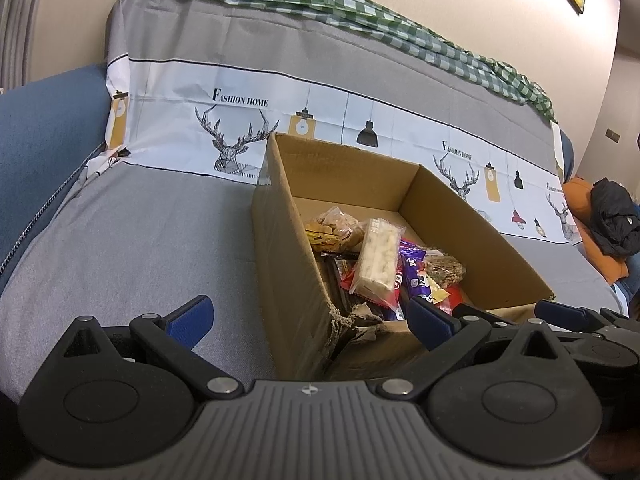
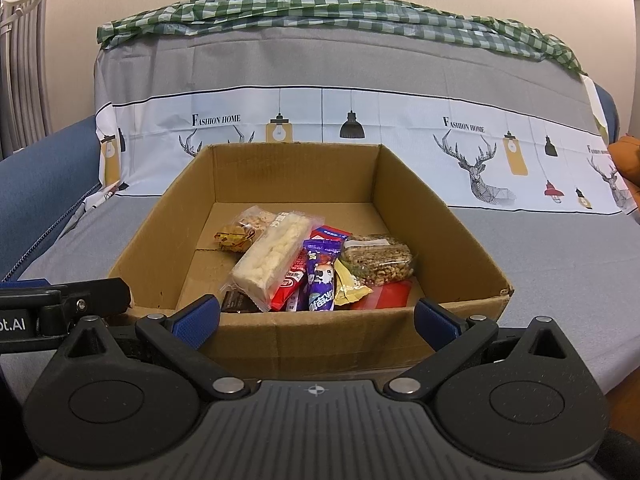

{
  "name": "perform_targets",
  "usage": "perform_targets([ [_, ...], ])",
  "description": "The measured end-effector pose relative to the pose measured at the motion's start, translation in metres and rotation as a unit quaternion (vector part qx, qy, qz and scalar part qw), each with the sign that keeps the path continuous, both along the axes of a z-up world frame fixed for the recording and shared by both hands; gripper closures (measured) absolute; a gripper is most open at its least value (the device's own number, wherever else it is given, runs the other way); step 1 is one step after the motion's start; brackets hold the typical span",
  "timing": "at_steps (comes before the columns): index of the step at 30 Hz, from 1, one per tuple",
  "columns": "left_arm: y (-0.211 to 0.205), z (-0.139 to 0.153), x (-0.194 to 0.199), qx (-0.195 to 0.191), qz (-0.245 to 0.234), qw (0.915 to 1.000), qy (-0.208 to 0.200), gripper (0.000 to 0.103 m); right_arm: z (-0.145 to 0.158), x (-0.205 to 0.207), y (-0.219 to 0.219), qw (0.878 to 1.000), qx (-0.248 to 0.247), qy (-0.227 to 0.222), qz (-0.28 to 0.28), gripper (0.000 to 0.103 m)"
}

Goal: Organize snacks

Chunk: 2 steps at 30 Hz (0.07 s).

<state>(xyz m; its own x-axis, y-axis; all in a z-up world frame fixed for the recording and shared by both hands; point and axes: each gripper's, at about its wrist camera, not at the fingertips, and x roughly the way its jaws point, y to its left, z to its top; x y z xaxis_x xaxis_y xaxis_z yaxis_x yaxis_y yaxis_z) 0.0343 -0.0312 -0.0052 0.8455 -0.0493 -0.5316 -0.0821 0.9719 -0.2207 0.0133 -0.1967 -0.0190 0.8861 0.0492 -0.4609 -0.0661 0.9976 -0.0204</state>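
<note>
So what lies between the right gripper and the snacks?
Only the cardboard box's near wall separates the open right gripper from the snacks, per the right wrist view.

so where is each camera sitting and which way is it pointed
Left wrist: on the left gripper, off the cardboard box's torn near-left corner, looking along its left wall toward the sofa back; open blue-padded fingers show, plus the right gripper at the right edge.
Right wrist: on the right gripper, squarely before the box's near wall, looking in at the snacks; open fingers show, the left gripper at the left edge.
Shared: box, rice-puff bar, purple packet, deer-print sofa cover.
</note>
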Motion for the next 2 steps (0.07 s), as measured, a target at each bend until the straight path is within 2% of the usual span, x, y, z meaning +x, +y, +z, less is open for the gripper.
perform_targets([
  [2, -0.0005, 0.0004, -0.0005, 0.002, -0.002, 1.0, -0.001, 0.0, 0.0, 0.0002, -0.0002, 1.0, 0.0, 0.0, 0.0, 0.001],
])
